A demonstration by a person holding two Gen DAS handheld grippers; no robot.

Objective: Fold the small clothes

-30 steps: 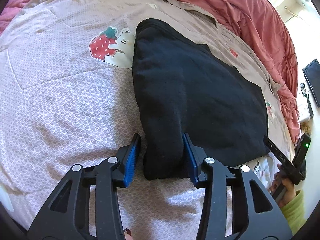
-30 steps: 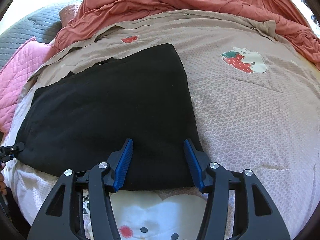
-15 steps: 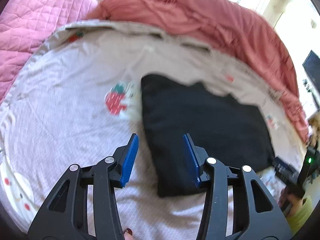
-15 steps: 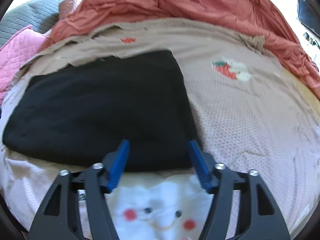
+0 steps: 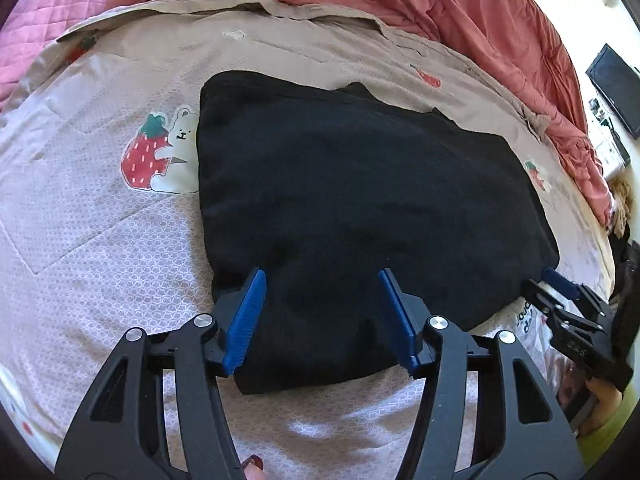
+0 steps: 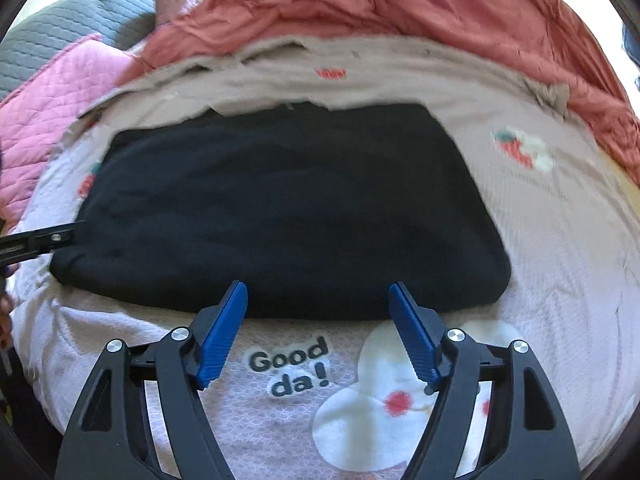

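Note:
A black garment [image 5: 360, 200] lies folded in a flat rectangle on the bed; it also shows in the right wrist view [image 6: 288, 208]. My left gripper [image 5: 322, 276] is open and empty, its blue fingers over the garment's near left corner. My right gripper [image 6: 316, 288] is open and empty, just short of the garment's near edge, above the sheet. The right gripper also shows at the right edge of the left wrist view [image 5: 560, 284], and the left gripper's tip at the left edge of the right wrist view [image 6: 60, 236].
The sheet [image 5: 100, 220] is pale with strawberry-bear prints [image 5: 160, 156] and "Good da!" lettering [image 6: 292, 368]. A rust-red duvet [image 6: 400, 4] is bunched behind the garment. A pink quilt [image 6: 44, 100] lies at the far left. A dark screen [image 5: 612, 84] stands off the bed.
Both grippers lifted and drew back from the garment, staying open. The left came back down over the near left corner. The right ended just off the near edge.

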